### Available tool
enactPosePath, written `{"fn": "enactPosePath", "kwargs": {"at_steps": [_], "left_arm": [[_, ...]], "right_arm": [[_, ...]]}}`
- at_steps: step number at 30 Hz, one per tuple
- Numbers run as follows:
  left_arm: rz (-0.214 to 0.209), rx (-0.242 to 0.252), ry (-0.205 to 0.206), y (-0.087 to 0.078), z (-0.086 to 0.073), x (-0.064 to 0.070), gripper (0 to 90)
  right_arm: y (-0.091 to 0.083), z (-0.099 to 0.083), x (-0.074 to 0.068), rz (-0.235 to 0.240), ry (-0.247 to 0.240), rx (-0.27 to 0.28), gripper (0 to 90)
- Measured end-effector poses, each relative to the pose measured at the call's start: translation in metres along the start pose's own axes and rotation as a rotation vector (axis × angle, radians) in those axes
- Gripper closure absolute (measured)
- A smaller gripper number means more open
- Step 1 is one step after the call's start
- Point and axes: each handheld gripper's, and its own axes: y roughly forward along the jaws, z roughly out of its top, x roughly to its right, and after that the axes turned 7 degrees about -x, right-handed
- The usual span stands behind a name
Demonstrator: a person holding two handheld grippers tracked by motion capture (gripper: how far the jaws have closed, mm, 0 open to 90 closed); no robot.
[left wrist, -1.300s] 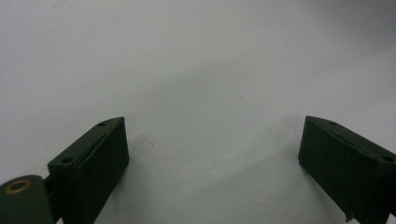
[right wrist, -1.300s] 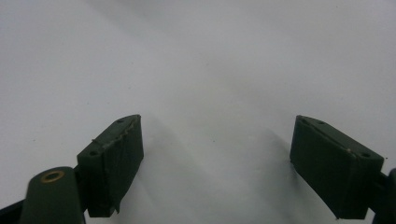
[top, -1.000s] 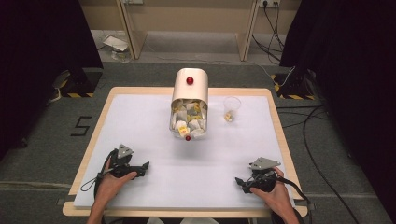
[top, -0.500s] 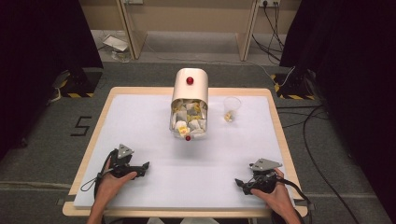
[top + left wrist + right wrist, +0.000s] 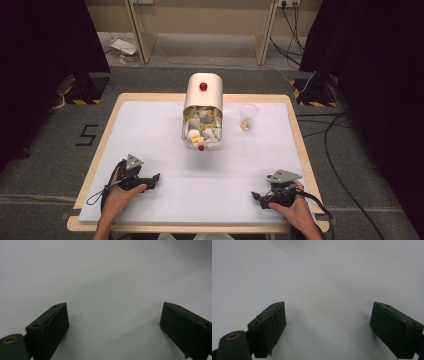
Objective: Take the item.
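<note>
The high view looks forward and down from above the person's side, taking in the whole table [image 5: 150, 130]. Each gripper view sits low and close, looking along its jaws at that white tabletop [image 5: 105, 277], shared by all three views.

1. Dispenser [image 5: 202, 111]: cream box with a rounded top and red knobs, its clear front showing white and yellow packets, standing mid-table at the far side.
2. Cup [image 5: 248, 117]: clear plastic, upright, just right of the dispenser.

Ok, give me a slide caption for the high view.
Both hand-held claws, left and right, rest open on the white table, near a tea-bag box and cup.
</note>
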Motion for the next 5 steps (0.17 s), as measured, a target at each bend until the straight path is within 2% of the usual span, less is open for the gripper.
{"fn": "enactPosePath", "kwargs": {"at_steps": [5], "left_arm": [[0.000,0.001,-0.001,0.0001,0.0000,0.0000,7.5]], "right_arm": [[0.0001,0.0000,0.0000,0.001,0.000,-0.001,13.8]]}}
